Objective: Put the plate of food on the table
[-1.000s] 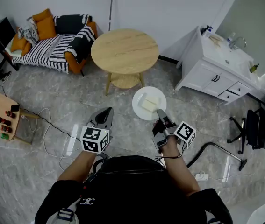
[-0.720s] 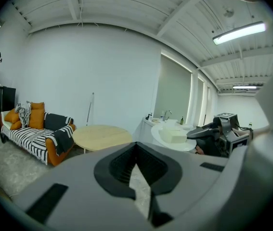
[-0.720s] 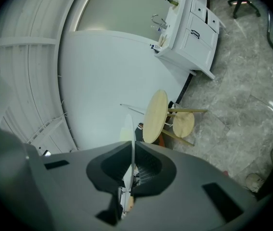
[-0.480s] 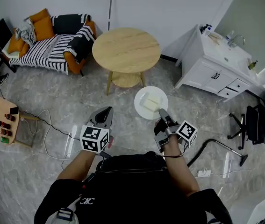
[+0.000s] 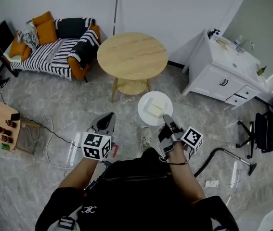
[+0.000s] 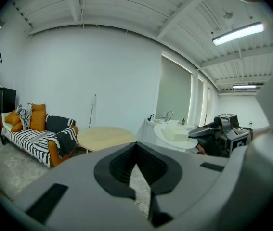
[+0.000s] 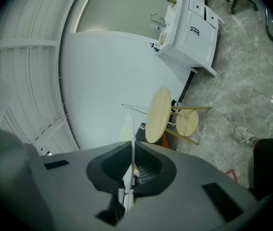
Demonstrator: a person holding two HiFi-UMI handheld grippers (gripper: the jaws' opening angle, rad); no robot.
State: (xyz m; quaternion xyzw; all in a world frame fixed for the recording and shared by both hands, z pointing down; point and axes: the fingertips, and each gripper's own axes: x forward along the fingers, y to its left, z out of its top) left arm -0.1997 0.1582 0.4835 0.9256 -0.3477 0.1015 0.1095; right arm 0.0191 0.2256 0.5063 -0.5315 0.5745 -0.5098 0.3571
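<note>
Plate of food [image 5: 144, 103] over marble floor [image 5: 78, 105] near round table [image 5: 132, 55], rim pinched by right gripper [image 5: 165, 118]; left gripper [image 5: 108, 118] has fingers closed.

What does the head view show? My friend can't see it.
Seen from above, a person holds a white plate of pale food by its edge in the right claw, short of a round wooden table. The left claw holds nothing.
</note>
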